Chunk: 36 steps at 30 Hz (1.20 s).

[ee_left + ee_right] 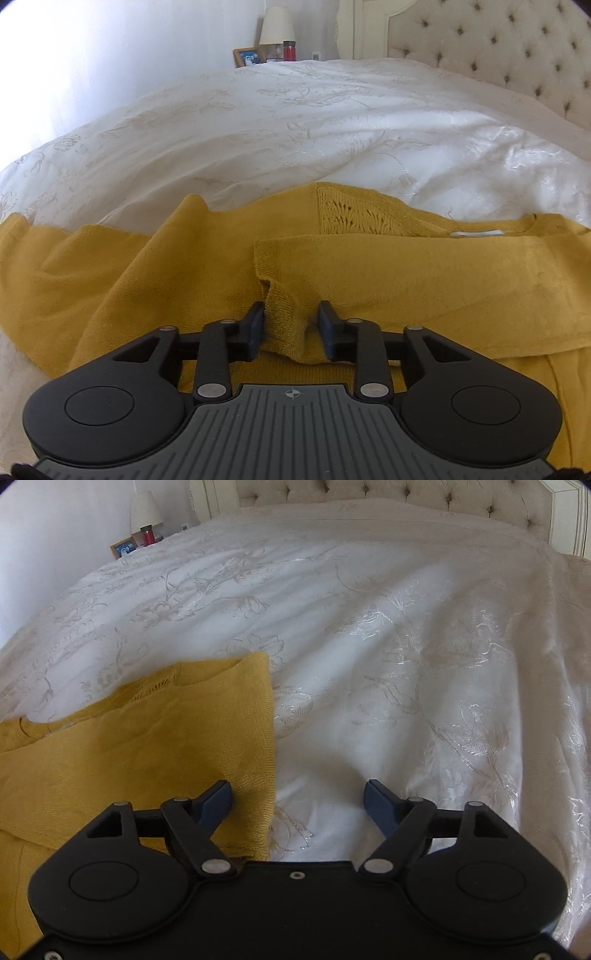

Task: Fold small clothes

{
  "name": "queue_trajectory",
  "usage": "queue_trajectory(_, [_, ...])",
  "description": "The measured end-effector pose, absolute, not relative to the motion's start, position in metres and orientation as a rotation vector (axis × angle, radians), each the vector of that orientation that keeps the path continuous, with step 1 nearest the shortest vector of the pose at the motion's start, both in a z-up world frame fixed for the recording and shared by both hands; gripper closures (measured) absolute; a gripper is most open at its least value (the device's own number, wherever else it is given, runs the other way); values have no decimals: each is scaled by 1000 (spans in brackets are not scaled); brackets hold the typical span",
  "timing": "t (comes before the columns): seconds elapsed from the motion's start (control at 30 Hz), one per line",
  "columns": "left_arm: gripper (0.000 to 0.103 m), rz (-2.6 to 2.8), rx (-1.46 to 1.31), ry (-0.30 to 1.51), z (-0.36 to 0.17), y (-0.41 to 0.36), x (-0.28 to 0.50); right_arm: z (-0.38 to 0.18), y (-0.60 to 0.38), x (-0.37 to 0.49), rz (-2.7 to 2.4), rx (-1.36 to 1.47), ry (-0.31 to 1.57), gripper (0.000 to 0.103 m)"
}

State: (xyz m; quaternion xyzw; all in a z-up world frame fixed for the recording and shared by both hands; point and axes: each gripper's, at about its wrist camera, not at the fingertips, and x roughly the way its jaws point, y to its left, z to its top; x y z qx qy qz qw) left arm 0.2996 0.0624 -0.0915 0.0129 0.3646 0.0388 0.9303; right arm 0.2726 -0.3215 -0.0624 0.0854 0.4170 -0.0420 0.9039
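Observation:
A mustard-yellow knit top (369,273) lies spread on the white bedspread (295,129). One sleeve is folded across the body, its cuff (286,314) lying between my left gripper's fingers. My left gripper (291,325) is partly open around that cuff, jaws a cuff's width apart and not pinching. A white neck label (474,233) shows at the collar. In the right wrist view the top's folded right edge (258,746) lies just inside my left fingertip (218,797). My right gripper (297,799) is wide open and empty, low over the bedspread (388,664) at that edge.
A tufted beige headboard (498,44) stands at the far end of the bed. A nightstand at the back left holds a lamp (277,26), a red bottle (289,50) and a framed photo (248,56). Bare bedspread stretches right of the top.

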Motion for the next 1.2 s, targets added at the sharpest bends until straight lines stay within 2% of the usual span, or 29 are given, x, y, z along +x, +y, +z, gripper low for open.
queue_trajectory(0.07, [48, 75, 31, 750, -90, 65, 297, -60, -321, 271, -84, 185, 848, 22])
queue_trajectory(0.1, [35, 61, 22, 756, -89, 68, 295, -58, -321, 270, -78, 191, 837, 22])
queue_trajectory(0.13, [33, 37, 1, 762, -87, 72, 293, -57, -321, 269, -71, 197, 827, 22])
queue_trajectory(0.33, [33, 5, -29, 762, -73, 95, 261, -35, -318, 261, -20, 272, 683, 21])
queue_trajectory(0.37, [33, 6, -30, 759, -70, 102, 254, -29, -317, 259, -2, 293, 651, 19])
queue_trajectory(0.43, [33, 22, -38, 749, -65, 119, 242, -19, -314, 252, 43, 341, 592, 9])
queue_trajectory(0.5, [33, 44, -52, 745, -59, 139, 233, -12, -308, 246, 104, 385, 557, 9])
queue_trajectory(0.87, [33, 279, -127, 701, -35, 274, 238, -18, -224, 238, 373, 403, 613, 4])
queue_trajectory(1.2, [33, 427, -273, 680, -53, 364, 276, -32, -179, 225, 480, 237, 586, 4])
